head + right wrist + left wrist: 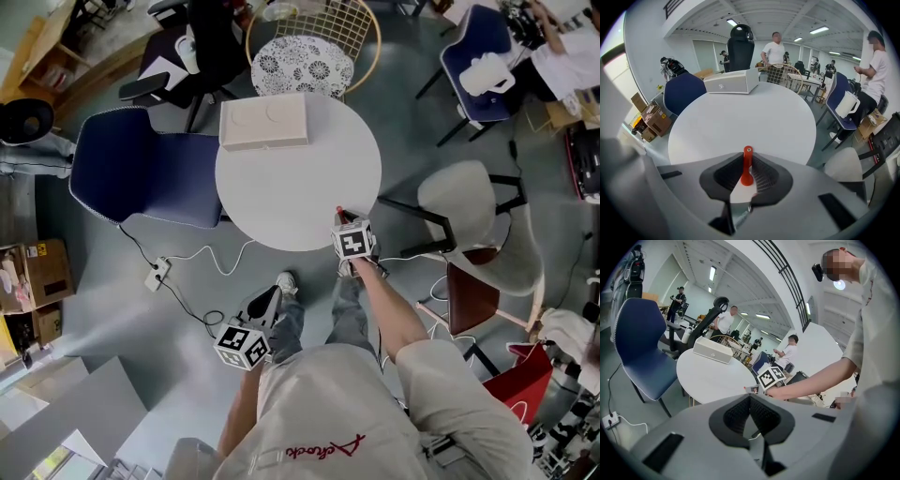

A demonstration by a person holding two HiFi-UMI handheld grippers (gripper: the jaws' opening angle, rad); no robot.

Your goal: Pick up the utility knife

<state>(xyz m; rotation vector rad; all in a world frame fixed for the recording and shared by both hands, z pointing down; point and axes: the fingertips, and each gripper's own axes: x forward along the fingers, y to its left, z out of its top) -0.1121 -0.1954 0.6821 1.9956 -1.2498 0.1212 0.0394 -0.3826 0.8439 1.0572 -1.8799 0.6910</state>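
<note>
Progress is about halfway, by my judgement. The right tool [747,158] stands at the near edge of the round white bench [281,183], pointing steeply down, and the red utility knife [747,176] is between its jaws. The jaws are narrow and the pads seem to touch the handle on both sides, so I take it as gripped, though a firm hold is not proven. The knife appears to rest on the bench surface; the lift is not yet done. The left tool [750,399] hangs low beside the person's leg, well apart from the bench, its jaws together with nothing between them. What is left is to raise the knife clear.
</note>
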